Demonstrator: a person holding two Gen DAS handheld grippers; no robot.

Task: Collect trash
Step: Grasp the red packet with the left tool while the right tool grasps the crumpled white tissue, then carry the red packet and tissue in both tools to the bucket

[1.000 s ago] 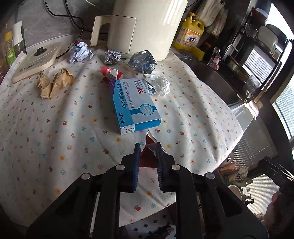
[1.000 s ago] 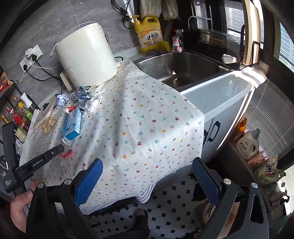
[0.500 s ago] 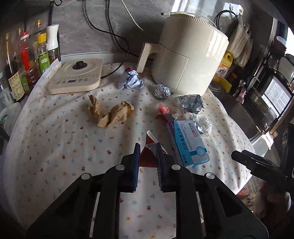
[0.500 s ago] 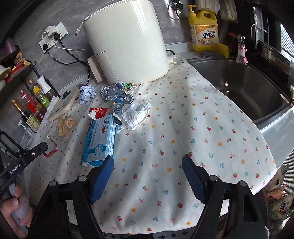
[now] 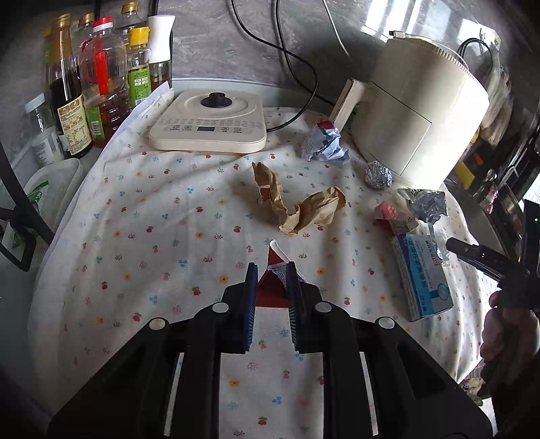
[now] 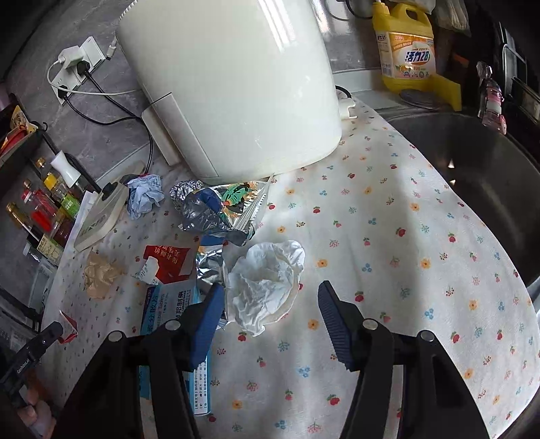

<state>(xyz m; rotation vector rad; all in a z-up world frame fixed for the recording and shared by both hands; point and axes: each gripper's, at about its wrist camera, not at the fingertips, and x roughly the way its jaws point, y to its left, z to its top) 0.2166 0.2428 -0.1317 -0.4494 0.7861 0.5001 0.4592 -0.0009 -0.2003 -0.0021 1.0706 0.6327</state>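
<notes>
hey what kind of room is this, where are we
Most likely a home kitchen counter. A steel sink sits beside the cloth-covered counter, a dish soap jug stands behind it, and oil and sauce bottles line the wall next to an induction cooktop.

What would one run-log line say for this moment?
left gripper: shut on red wrapper | right gripper: open, above white crumpled paper

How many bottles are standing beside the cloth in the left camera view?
5 capped bottles: gold-capped dark bottle, red-capped oil bottle, yellow-capped green-labelled bottle, white-topped bottle, and a partly hidden one behind. More may be hidden.
</notes>
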